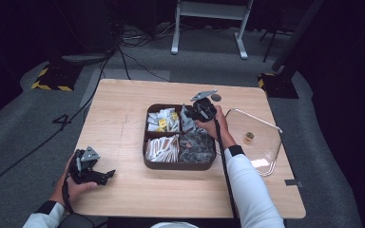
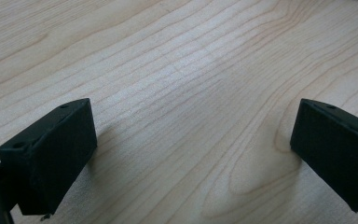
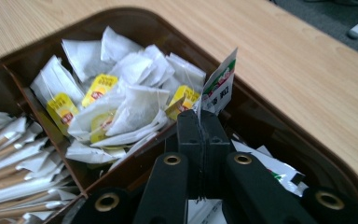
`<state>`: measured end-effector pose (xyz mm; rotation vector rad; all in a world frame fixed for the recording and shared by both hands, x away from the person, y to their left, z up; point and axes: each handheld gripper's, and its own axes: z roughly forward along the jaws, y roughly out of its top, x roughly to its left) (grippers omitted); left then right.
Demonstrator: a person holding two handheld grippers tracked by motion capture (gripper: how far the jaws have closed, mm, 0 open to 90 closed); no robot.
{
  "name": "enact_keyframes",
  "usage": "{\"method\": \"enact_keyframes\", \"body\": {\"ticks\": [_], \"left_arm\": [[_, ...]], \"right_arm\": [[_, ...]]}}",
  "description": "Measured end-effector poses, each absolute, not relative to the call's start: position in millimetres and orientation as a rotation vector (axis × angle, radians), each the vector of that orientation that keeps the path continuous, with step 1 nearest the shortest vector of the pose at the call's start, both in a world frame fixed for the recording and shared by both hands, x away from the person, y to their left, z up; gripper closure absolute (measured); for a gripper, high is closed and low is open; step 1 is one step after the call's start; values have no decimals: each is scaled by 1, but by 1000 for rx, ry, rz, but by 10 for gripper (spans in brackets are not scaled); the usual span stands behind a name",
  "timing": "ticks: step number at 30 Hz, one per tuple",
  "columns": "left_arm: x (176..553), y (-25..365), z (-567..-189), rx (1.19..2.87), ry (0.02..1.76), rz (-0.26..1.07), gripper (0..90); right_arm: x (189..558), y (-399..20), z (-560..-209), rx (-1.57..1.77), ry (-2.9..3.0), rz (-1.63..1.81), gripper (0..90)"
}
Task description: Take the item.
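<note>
Wooden table (image 1: pixel 123 123), right gripper (image 3: pixel 200 122) pinching a half-hidden sachet (image 3: pixel 220 87); left gripper (image 2: pixel 191 149) spread.

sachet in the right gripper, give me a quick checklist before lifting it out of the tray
1. Right gripper shut on the sachet: ok, the jaws are pressed together with the sachet edge between them.
2. One sachet alone pinched: cannot tell, more packets lie below.
3. Tea bags in the neighbouring compartment clear of the jaws: ok.
4. Tray flat on the table: ok.
5. Left gripper open and away from the tray: ok.
6. Clear lid off, beside the tray: ok.
</note>
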<state>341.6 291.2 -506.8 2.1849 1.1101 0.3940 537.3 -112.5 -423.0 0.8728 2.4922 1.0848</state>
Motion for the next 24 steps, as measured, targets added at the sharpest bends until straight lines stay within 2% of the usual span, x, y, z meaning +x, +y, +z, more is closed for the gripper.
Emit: {"method": "enact_keyframes", "body": {"ticks": [11, 24], "left_arm": [[341, 291, -507, 2184, 1112, 392, 5], [341, 291, -507, 2185, 1111, 395, 5]], "right_arm": [[527, -124, -402, 843, 2443, 1136, 900], [507, -158, -382, 837, 2378, 1222, 900]]}}
